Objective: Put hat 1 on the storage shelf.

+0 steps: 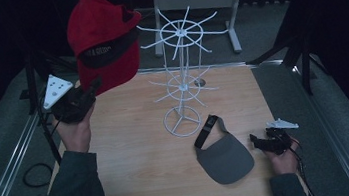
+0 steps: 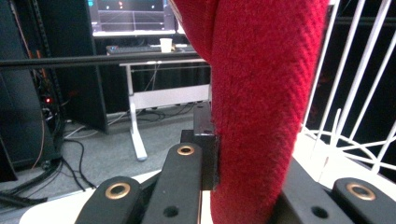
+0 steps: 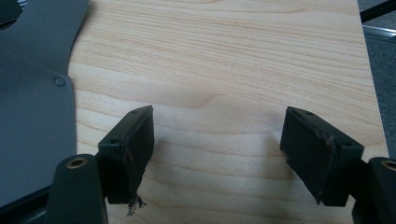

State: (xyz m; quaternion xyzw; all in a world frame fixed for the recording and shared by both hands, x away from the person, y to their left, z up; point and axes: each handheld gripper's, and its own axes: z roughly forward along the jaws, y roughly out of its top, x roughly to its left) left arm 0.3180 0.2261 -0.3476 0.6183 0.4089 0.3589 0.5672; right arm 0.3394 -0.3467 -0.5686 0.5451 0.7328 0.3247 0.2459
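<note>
Left gripper view: jaws tight on red cap (image 2: pixel 261 93) (brim).

A light wood-grain table (image 1: pixel 141 167) with a pale rectangular top is seen. A white wire display stand (image 1: pixel 181 102) with spoked tiers is set upright on its round base near the middle. A grey sun visor (image 1: pixel 224 158) with a dark strap is laid flat just beside the base, toward the near right.
</note>
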